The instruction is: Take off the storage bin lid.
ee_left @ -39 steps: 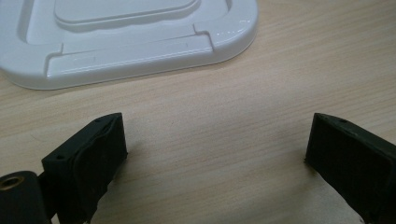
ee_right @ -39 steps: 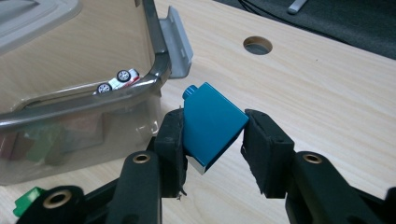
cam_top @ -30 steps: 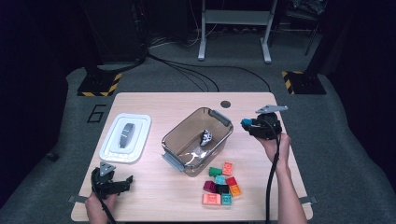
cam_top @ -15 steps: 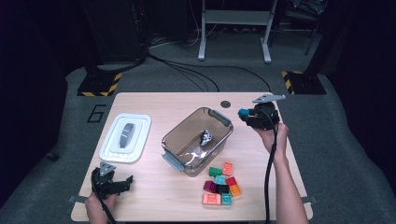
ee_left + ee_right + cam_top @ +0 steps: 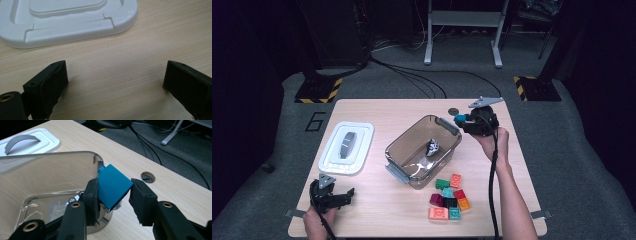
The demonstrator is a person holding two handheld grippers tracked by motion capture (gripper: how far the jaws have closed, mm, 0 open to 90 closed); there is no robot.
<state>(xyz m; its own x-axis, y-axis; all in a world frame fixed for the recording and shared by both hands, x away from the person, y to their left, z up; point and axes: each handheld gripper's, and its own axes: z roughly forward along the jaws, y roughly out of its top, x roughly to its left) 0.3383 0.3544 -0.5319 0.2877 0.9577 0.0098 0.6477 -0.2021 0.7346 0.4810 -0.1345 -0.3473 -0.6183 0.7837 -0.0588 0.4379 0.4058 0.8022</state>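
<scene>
Since the earlier frame, the right tongs point(image 5: 460, 119) have been carried toward 11 o'clock, over the clear bin's point(image 5: 398, 145) far rim. Left tongs point(image 5: 343, 196) rest at 7 o'clock, spread and empty, below the white lid point(image 5: 75, 30). A blue block point(image 5: 113, 186) is clamped tilted above the bin, judged ready for dropping.

Dim grey floor point(image 5: 592, 150) (cables point(image 5: 412, 75) trailing) surrounds a wooden table point(image 5: 382, 112).

The high view looks down from above on the whole table point(image 5: 377, 210); both gripper views sit close, low over it, sharing the white lid point(image 5: 75, 30) with it
</scene>
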